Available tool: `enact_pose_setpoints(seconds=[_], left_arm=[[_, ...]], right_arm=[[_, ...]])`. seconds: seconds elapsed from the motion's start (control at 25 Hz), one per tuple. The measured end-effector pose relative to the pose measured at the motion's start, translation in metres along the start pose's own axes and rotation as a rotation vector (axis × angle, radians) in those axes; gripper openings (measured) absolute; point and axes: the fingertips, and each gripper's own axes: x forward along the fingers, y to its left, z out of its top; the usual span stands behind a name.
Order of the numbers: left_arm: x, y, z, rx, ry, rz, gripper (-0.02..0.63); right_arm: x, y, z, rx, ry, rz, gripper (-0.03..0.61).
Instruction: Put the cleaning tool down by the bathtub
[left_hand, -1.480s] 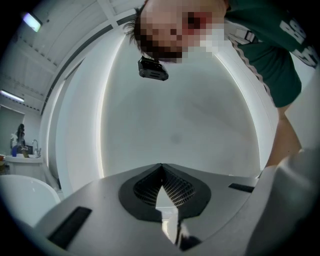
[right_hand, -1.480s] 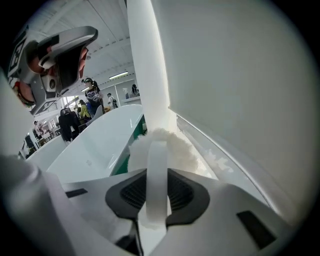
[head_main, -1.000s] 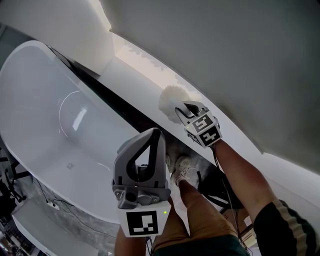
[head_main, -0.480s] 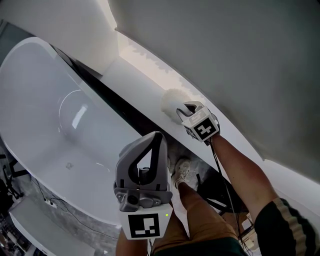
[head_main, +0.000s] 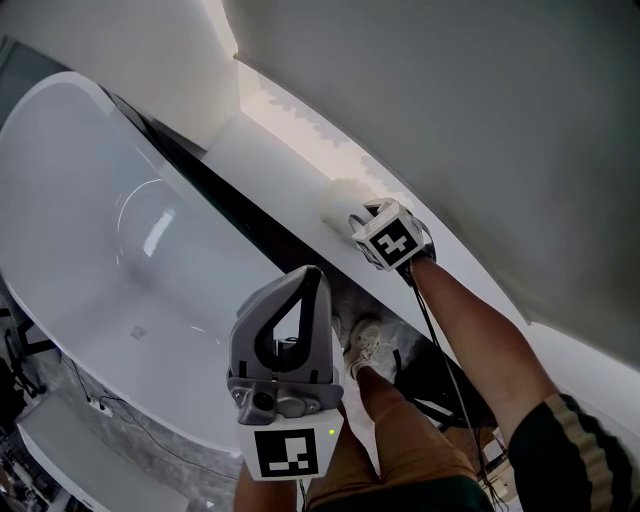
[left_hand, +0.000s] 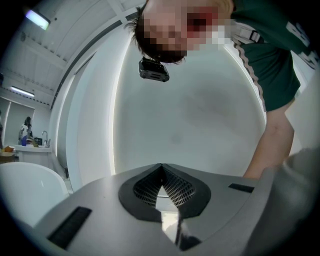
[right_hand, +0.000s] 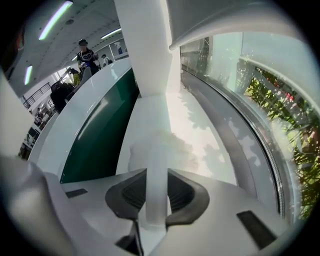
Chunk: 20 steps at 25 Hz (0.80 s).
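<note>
Cleaning tool (head_main: 340, 200) is not put down yet. Its fluffy white head is low over the white ledge (head_main: 280, 140) beside the bathtub (head_main: 90, 220), maybe just touching it. The right gripper (right_hand: 156, 192) points steeply down, with its jaws clamped on the handle. The left gripper (left_hand: 161, 172) is held level beside the bathtub, jaws together and empty.

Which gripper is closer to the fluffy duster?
Right. The right gripper grips the duster by its handle, at the ledge. The left gripper is shut and empty, well apart from it.
</note>
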Motion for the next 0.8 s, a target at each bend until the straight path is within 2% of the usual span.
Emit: enact_pose_setpoints(seconds=[0.4, 0.8], left_arm=[[-0.0039, 0.0016, -0.0086, -0.026, 0.016, 0.012, 0.008], [-0.004, 0.0015, -0.0099, -0.031, 0.024, 0.008, 0.008]], right_arm=[[0.0109, -0.0008, 0.0076, 0.028, 0.036, 0.03, 0.092], [0.0074, -0.0024, 0.006, 0.047, -0.024, 0.007, 0.095]])
